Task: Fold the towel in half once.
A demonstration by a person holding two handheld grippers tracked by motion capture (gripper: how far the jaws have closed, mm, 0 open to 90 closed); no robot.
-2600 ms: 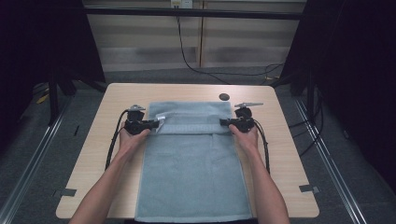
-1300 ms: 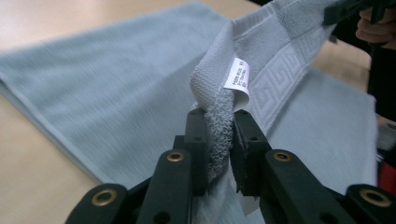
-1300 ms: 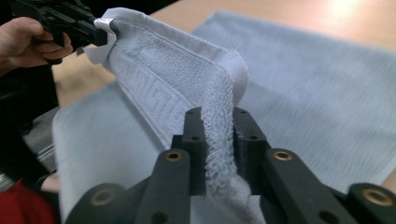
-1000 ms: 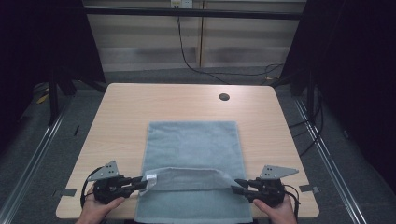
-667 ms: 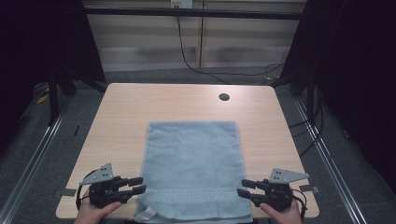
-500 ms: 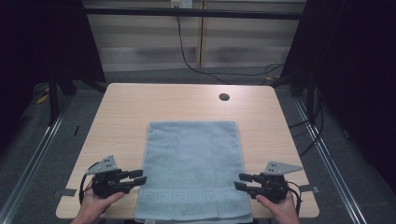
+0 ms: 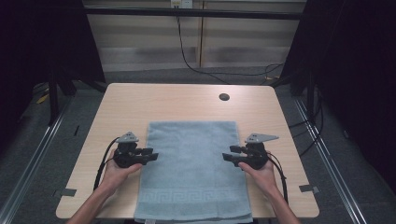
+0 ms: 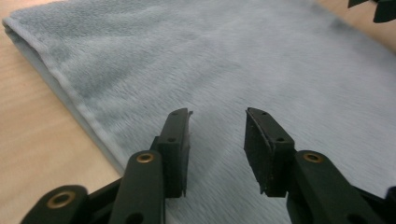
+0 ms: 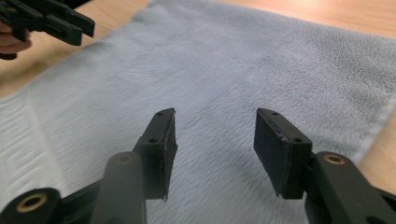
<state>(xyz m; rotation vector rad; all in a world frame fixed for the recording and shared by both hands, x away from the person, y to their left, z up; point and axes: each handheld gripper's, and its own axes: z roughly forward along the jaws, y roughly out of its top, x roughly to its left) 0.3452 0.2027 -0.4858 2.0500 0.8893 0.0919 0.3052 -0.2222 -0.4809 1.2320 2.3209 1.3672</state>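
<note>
My towel now lies folded in half on the table, its near end draped over the front edge, after I drew the far edge down to the near one and let it go. My left gripper and right gripper have since moved up to the towel's long sides, jaws parted and empty. That fold looks finished, I judge. The overhanging end is cut off by the high view; whether the layers line up, I cannot tell.
</note>
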